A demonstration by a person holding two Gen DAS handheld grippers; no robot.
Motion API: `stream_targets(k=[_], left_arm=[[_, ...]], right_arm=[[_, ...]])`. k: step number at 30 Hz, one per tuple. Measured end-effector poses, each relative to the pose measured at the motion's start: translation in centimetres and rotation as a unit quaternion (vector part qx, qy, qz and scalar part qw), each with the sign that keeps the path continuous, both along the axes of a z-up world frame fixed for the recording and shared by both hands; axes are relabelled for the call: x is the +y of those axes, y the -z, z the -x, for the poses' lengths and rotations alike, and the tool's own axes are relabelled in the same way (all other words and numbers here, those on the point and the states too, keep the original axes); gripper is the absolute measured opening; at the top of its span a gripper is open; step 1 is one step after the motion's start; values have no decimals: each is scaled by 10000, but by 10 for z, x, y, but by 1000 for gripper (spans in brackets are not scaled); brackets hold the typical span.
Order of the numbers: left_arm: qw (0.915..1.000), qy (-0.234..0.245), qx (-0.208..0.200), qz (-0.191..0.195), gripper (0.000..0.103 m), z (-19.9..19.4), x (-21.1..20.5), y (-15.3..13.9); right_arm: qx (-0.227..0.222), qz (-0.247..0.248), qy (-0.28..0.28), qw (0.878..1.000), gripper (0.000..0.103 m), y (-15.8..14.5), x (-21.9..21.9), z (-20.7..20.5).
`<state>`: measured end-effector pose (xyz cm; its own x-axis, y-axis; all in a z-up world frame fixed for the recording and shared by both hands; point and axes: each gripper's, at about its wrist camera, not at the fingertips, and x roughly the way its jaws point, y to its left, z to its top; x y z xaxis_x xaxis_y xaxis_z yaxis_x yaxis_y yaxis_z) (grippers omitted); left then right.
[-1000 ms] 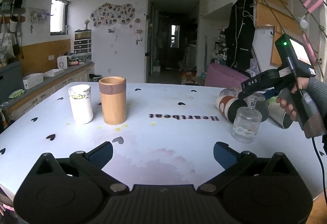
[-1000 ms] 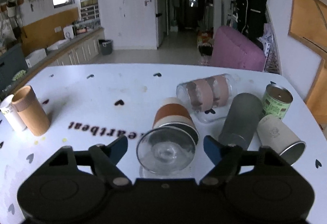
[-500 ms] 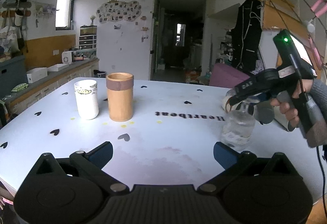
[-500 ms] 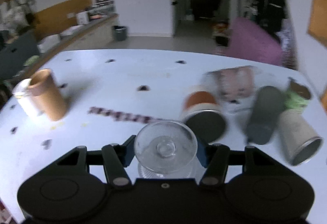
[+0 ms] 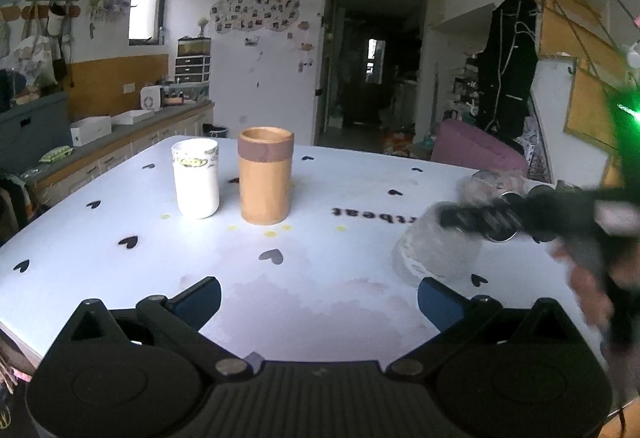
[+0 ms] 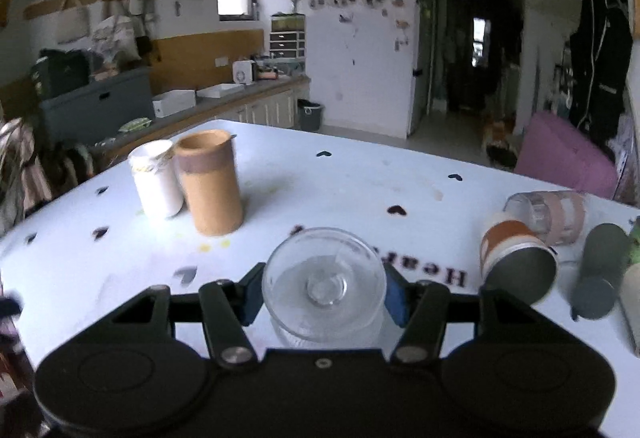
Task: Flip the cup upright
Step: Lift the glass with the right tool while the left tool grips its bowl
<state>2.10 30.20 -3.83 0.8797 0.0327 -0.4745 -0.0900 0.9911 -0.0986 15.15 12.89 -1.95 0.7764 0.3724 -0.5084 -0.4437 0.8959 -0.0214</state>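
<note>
Clamped between the blue pads of the right gripper [image 6: 325, 288], the clear glass cup [image 6: 324, 280] sits bottom-up over the near part of the white table [image 6: 352, 182], its thick round base facing the right wrist camera. Whether its rim touches the tabletop cannot be told; in the left wrist view the cup [image 5: 436, 250] is blurred. Left of it stand a brown cup [image 6: 210, 184] and a white cup [image 6: 156, 180], both upright and side by side. To its right several cups lie on their sides, an orange-banded one [image 6: 516, 258] nearest. The left gripper [image 5: 318, 300] hangs spread wide and grasps nothing.
</note>
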Motion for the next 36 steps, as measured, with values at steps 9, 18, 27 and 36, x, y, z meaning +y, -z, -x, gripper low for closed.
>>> stream_targets(k=[9, 18, 27, 36], left_arm=[[9998, 76, 56, 150, 103, -5, -5, 7], [9944, 387, 363, 914, 103, -21, -13, 12], [9576, 1142, 1483, 2192, 102, -83, -36, 24], [9240, 1207, 2146, 2924, 92, -127, -57, 43]], right_arm=[[320, 42, 246, 9992, 60, 35, -35, 66], [900, -95, 406, 9951, 60, 61, -54, 104], [837, -178, 391, 9956, 61, 69, -54, 111], [924, -330, 365, 9945, 61, 74, -60, 111]])
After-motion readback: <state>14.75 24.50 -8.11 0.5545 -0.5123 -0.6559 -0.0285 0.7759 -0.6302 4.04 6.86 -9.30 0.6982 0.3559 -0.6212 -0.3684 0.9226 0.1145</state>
